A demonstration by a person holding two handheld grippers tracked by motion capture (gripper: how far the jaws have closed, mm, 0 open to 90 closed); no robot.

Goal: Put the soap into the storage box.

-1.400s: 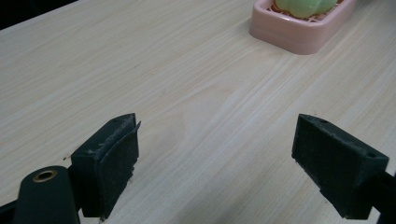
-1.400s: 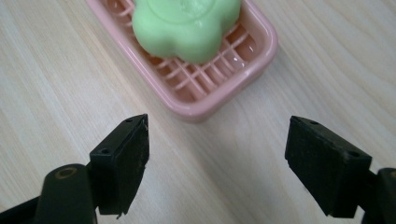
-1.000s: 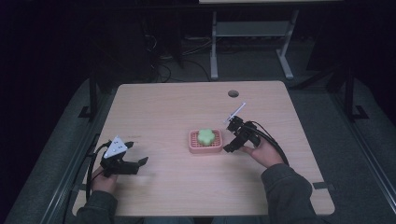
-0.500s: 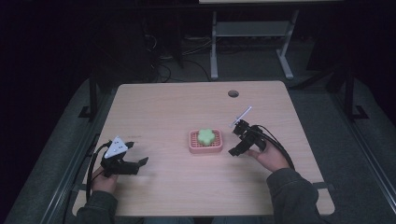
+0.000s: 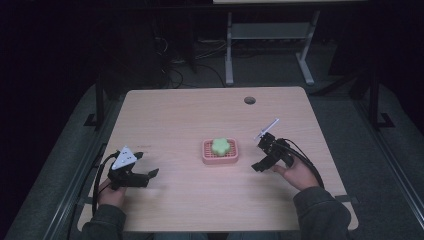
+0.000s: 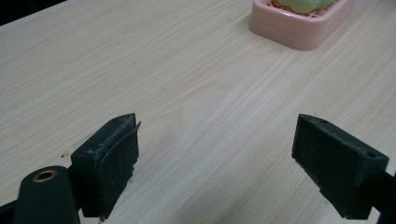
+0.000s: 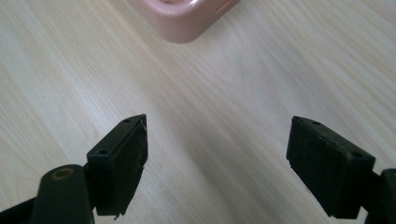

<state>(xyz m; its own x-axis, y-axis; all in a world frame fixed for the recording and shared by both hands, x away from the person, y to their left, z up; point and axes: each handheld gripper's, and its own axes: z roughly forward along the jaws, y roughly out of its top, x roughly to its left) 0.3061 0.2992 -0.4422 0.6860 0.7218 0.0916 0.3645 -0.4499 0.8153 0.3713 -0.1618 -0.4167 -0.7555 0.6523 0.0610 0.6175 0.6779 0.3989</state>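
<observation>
near the table's (image 5: 165, 115) middle sits the pink tray (image 5: 220, 153) holding green soap (image 5: 219, 145); our right claw (image 5: 263, 155) and left claw (image 5: 141, 166) gape empty. a careless approach might shove the tray.

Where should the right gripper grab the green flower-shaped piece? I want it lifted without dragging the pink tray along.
Grip the green piece by its lobed sides, coming straight down from above: it stands proud of the pink tray, whose rim blocks a level approach. The right gripper is already open.

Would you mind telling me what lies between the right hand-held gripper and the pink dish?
Nothing: bare table separates the right hand-held gripper from the pink dish, seen in the high view.
</observation>
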